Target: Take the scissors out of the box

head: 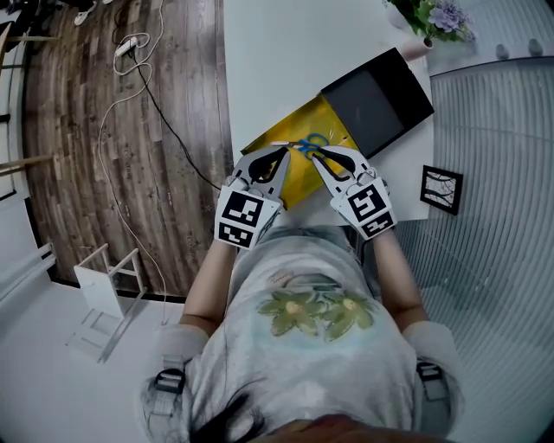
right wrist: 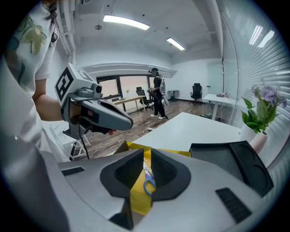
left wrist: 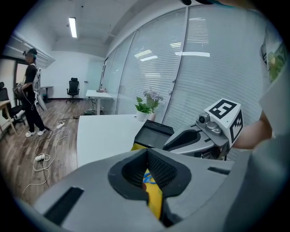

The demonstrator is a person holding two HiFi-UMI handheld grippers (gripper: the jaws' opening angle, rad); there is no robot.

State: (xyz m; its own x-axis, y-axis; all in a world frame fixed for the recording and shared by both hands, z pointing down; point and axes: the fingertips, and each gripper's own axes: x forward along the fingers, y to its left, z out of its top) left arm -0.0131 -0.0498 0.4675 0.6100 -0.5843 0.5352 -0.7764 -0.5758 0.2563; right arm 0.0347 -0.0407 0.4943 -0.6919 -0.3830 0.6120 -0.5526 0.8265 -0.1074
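Note:
An open yellow box (head: pixel 299 143) lies on the white table (head: pixel 277 60) just in front of me. The scissors (head: pixel 309 142), with blue handles, rest inside it; the same blue handles (right wrist: pixel 148 183) show between the jaws in the right gripper view. My left gripper (head: pixel 284 153) is at the box's near left edge, its jaws closed on a strip of the yellow wall (left wrist: pixel 153 199). My right gripper (head: pixel 314 157) sits close beside it, its jaws nearly together around the yellow wall (right wrist: pixel 136 190). Neither gripper touches the scissors.
The box's black lid (head: pixel 376 99) lies open-side up behind the box to the right. A potted plant (head: pixel 433 19) stands at the table's far corner, and a small black frame (head: pixel 441 189) at its right edge. Cables (head: pixel 130 86) run over the wooden floor on the left.

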